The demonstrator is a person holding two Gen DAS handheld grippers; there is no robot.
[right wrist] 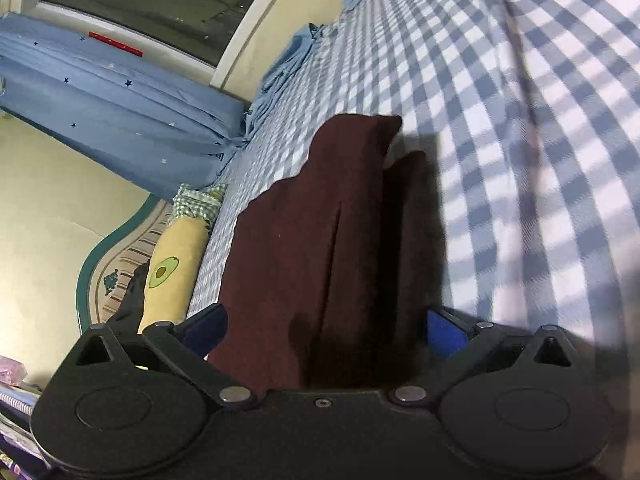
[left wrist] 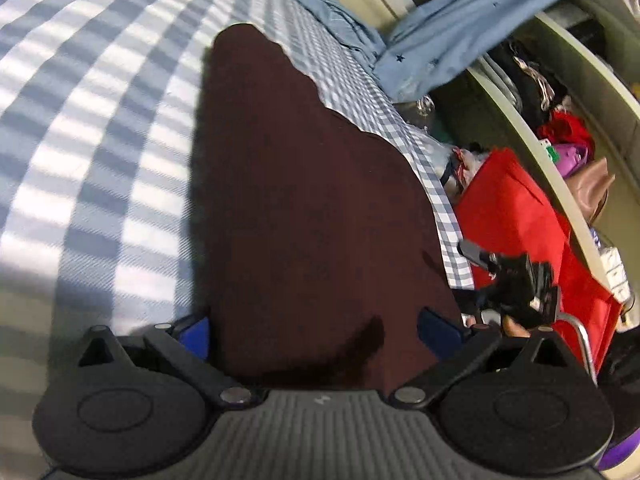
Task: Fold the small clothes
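The maroon garment [left wrist: 312, 208] is seen lying on the checked bed [left wrist: 100, 140], its long axis running straight ahead from both tongs. The left tongs [left wrist: 320, 330] and right tongs [right wrist: 326, 326] are spread wide, the near hem lying between each pair of fingers, neither nearer.

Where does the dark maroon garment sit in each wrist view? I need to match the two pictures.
Left wrist view: the dark maroon fabric garment fills the centre, running from between the tongs up toward the top.
Right wrist view: the same garment lies centre, slightly left, with a lengthwise fold crease.
Shared landmark: the blue-and-white checked bedsheet under it, on the left in the left view and on the right in the right view.
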